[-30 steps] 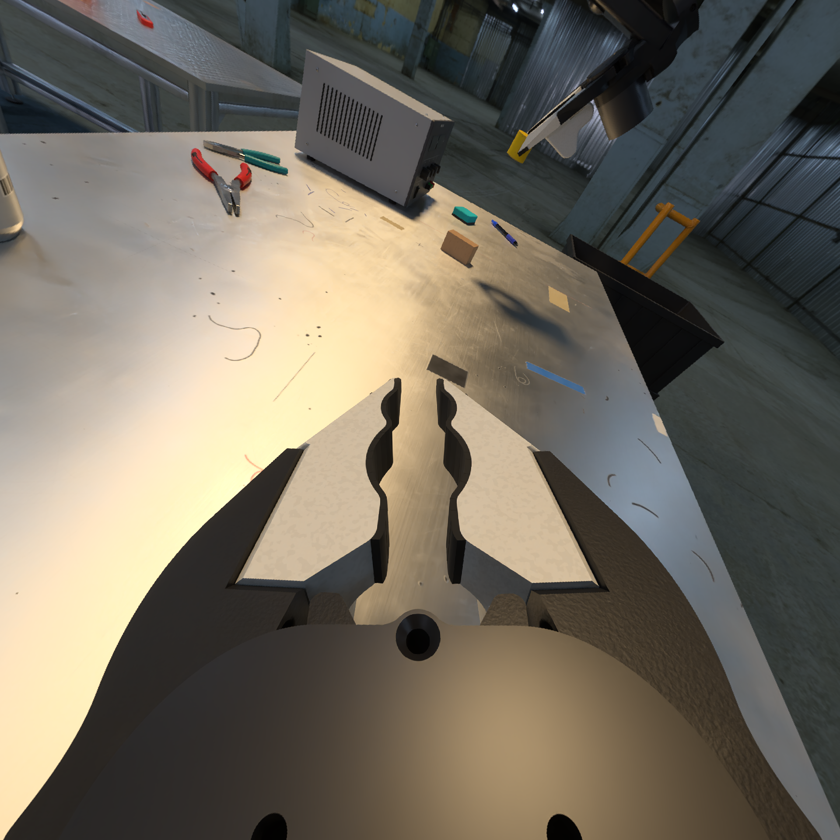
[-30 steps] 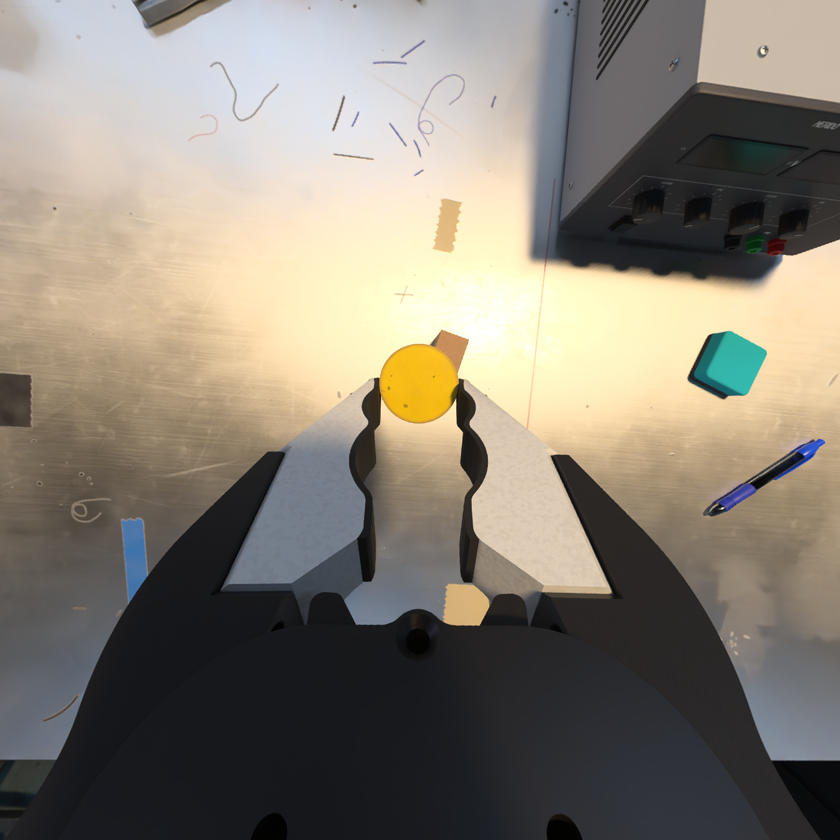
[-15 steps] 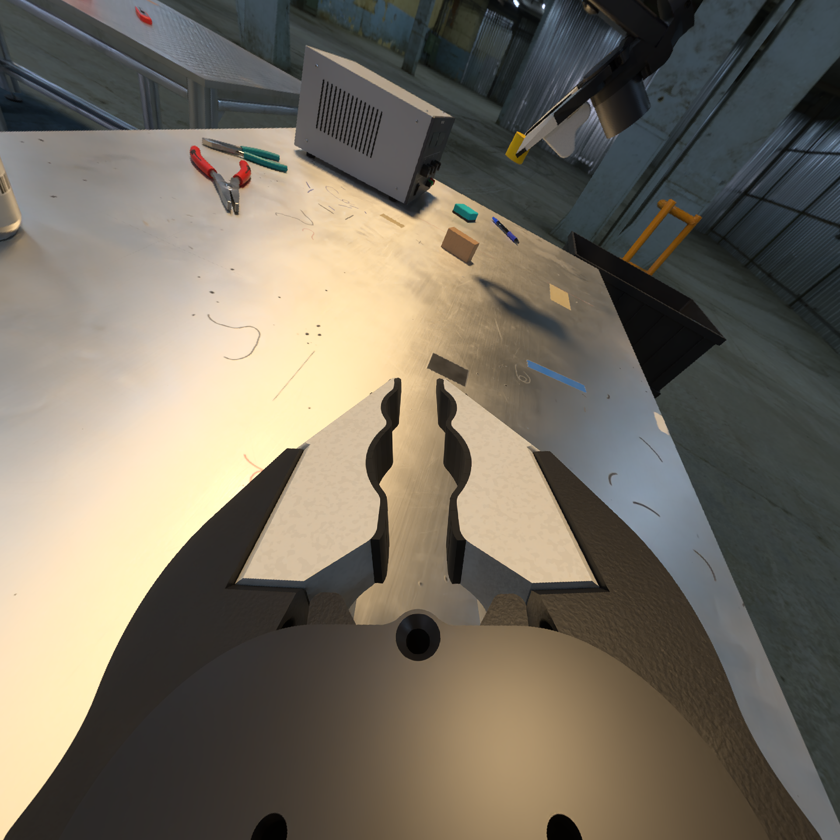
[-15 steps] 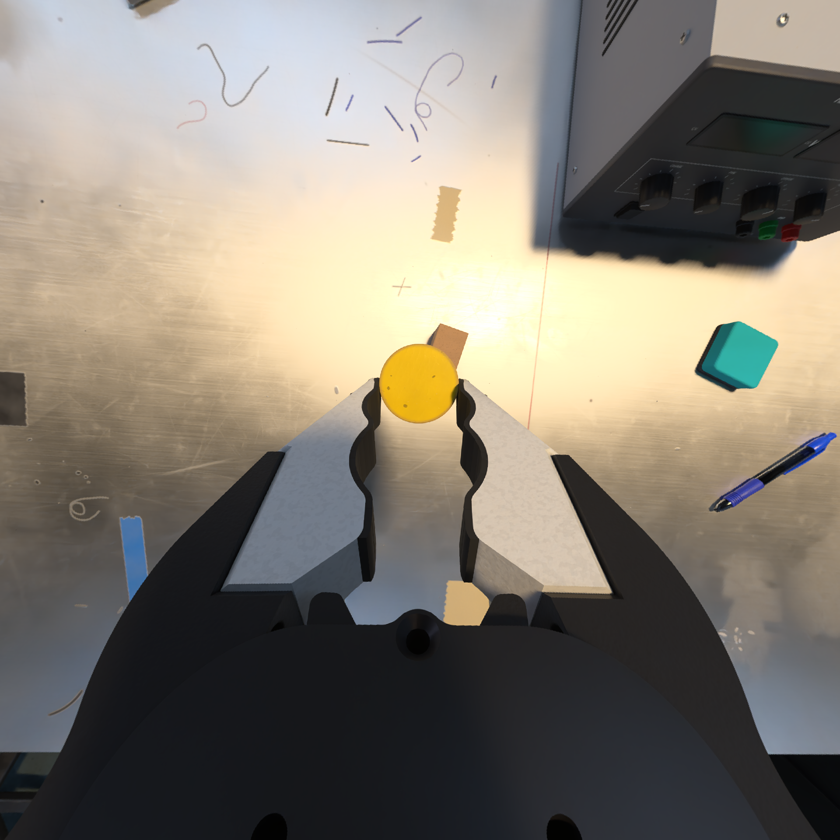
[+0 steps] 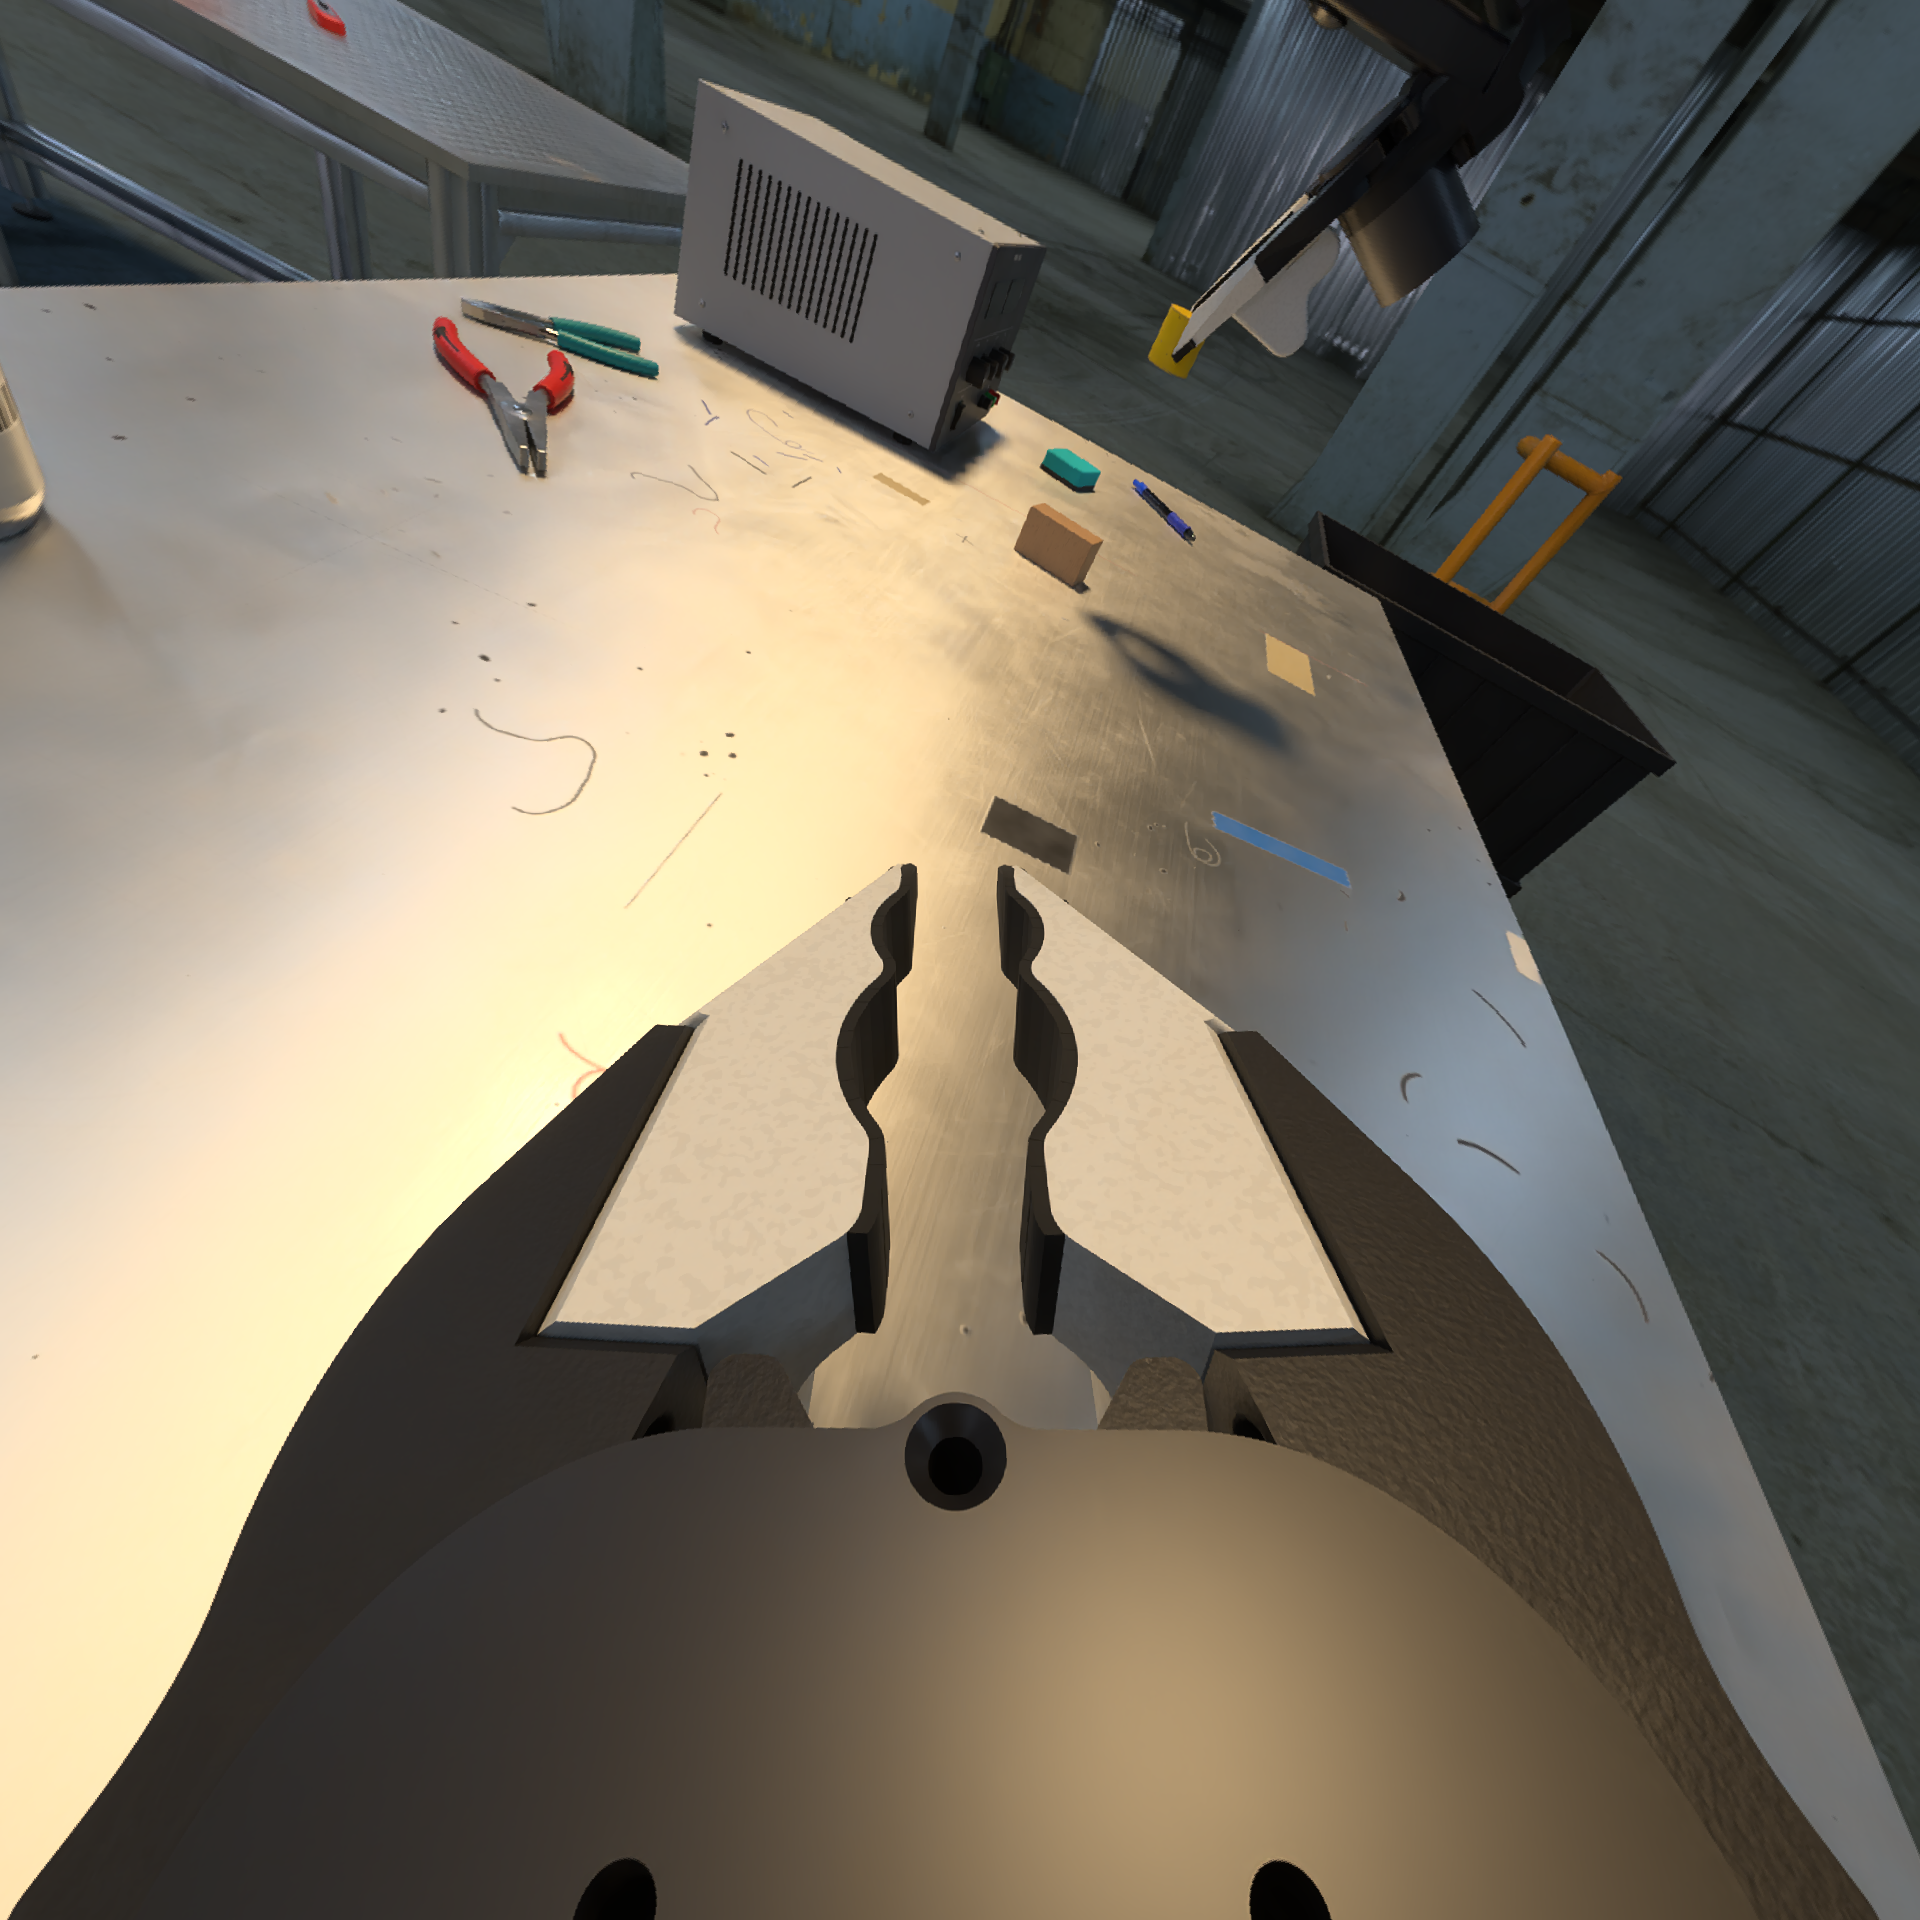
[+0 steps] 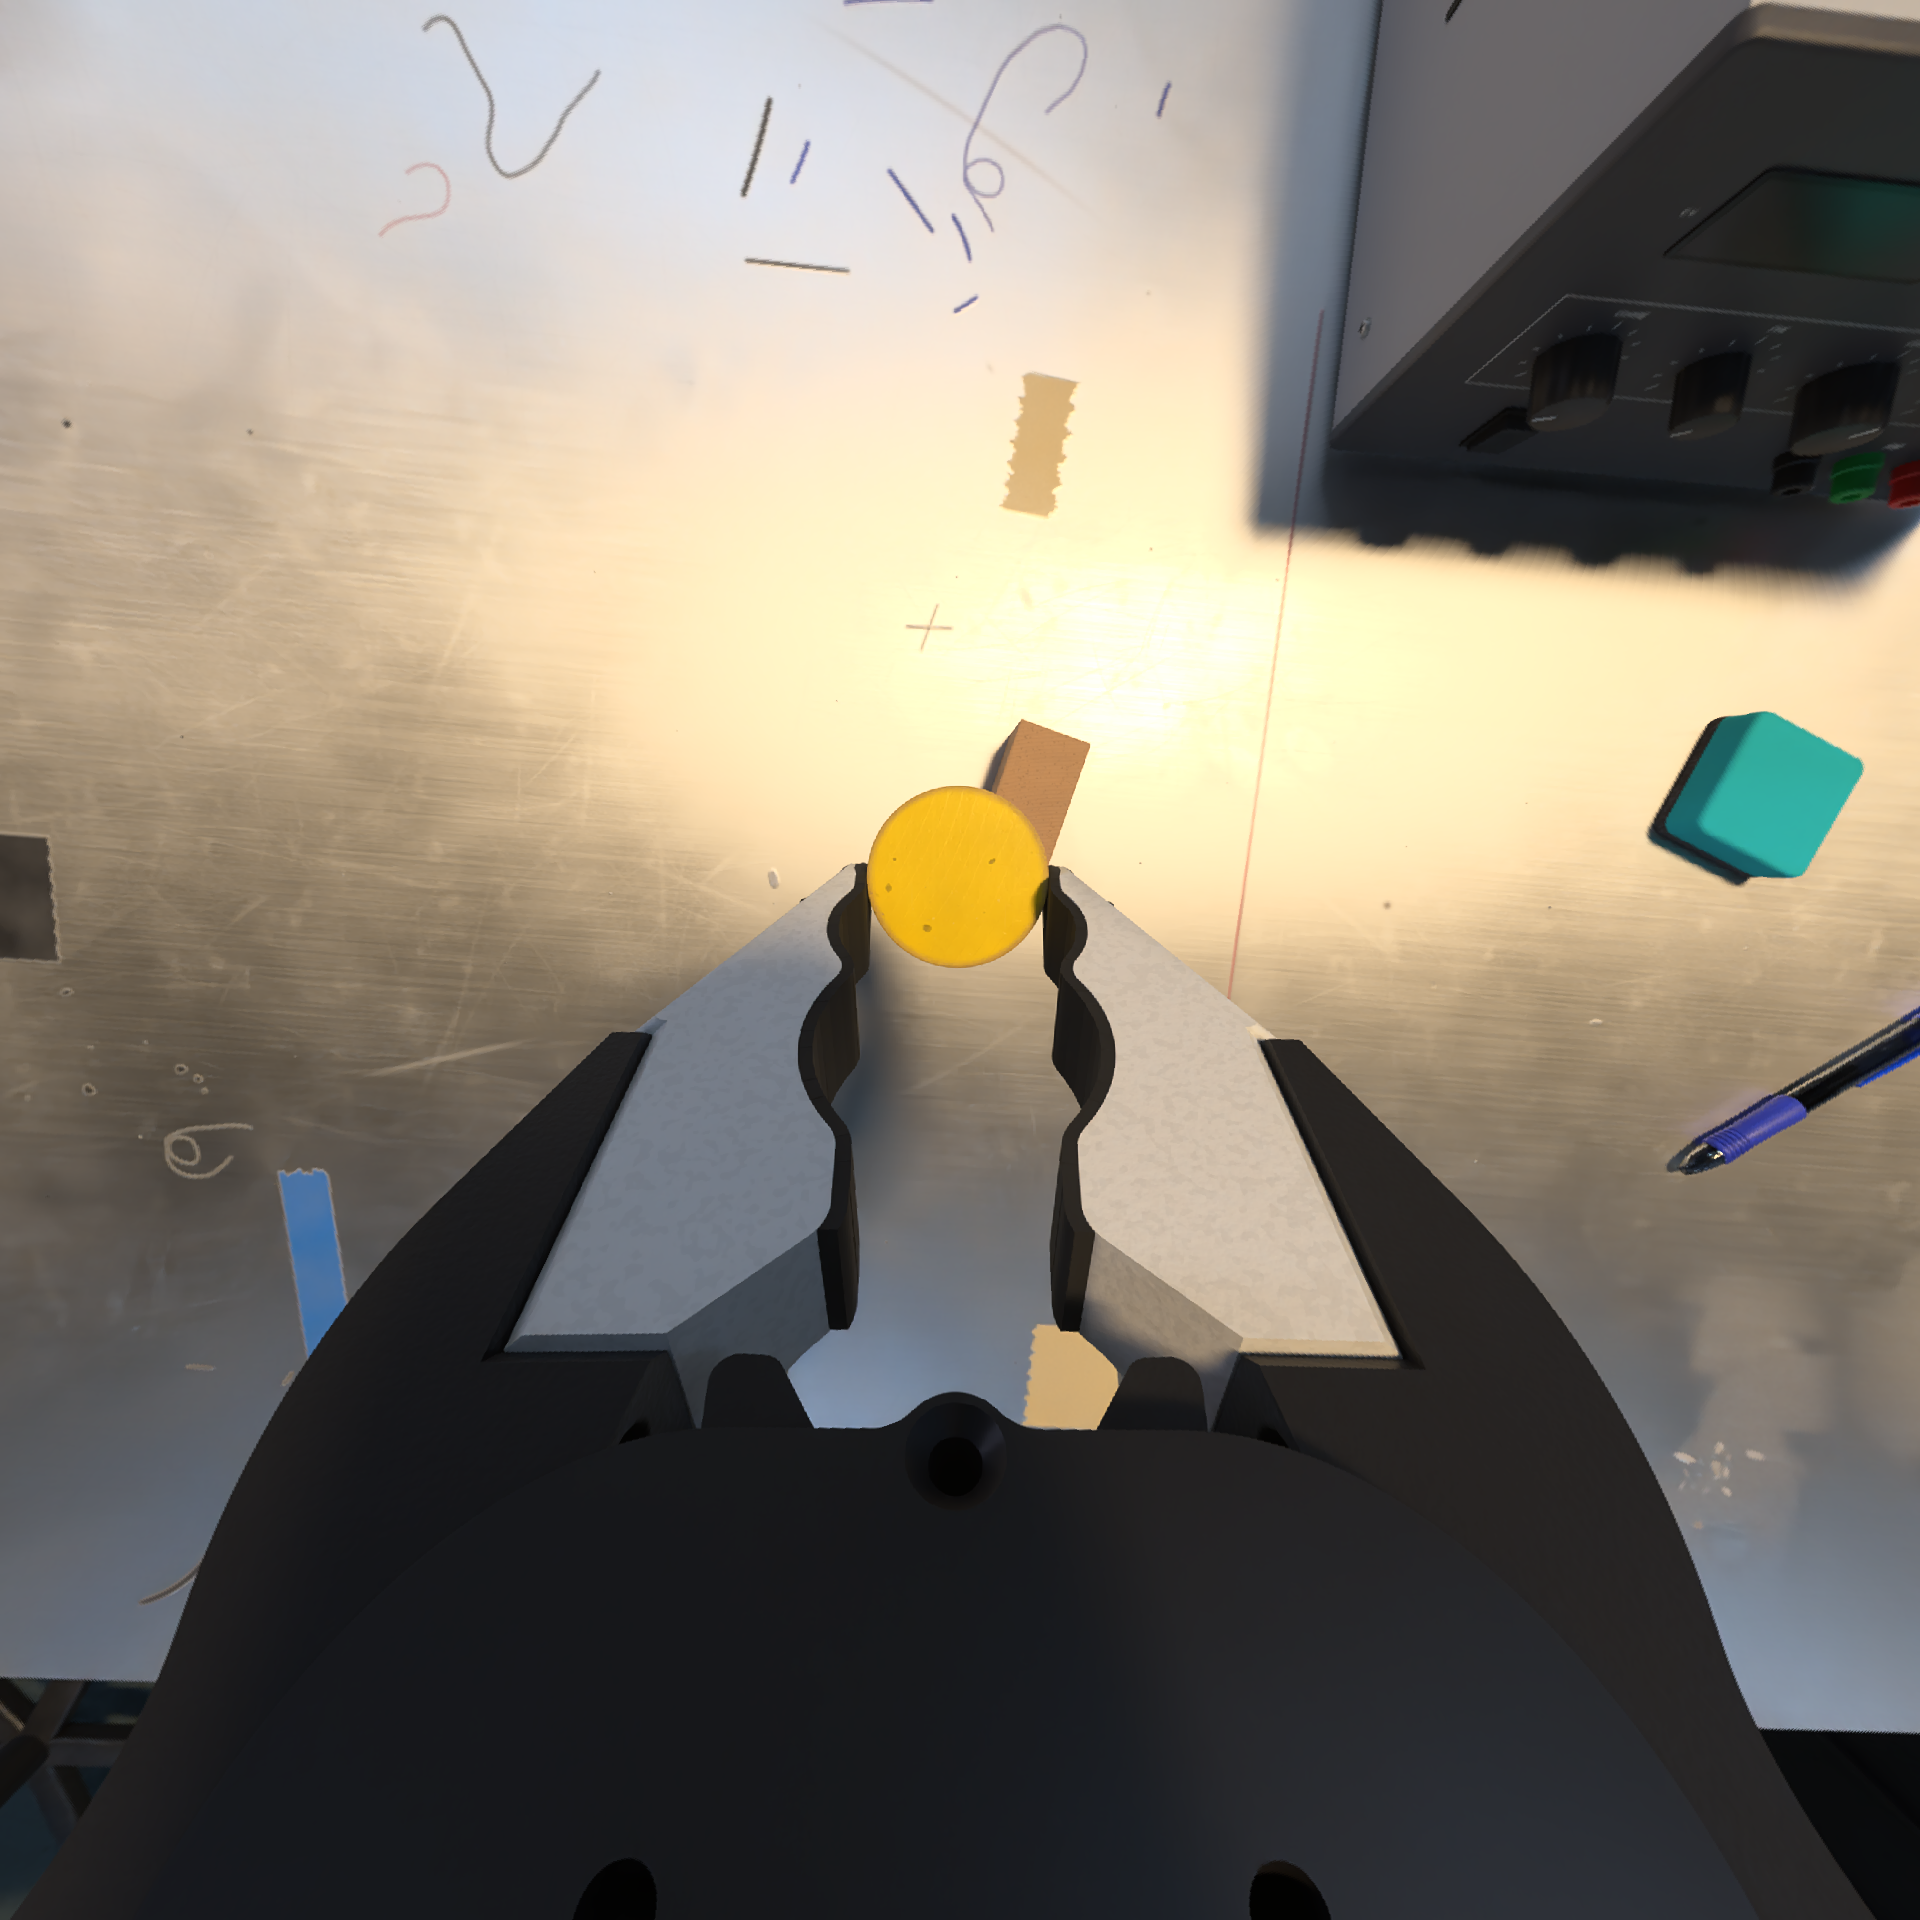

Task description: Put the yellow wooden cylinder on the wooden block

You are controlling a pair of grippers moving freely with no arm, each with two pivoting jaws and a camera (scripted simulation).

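Industrial workshop, scratched steel workbench (image 5: 312, 935), pliers (image 5: 509, 390), grey power supply (image 5: 831, 281), corrugated metal walls (image 5: 1818, 416)

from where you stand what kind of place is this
Most likely a workshop in an industrial hall: a scratched metal workbench with pliers and a grey box with dials, and corrugated metal walls behind.

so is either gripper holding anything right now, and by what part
The right gripper holds the yellow wooden cylinder, its fingers pinching the round sides near their tips, flat end facing the camera. The left gripper holds nothing.
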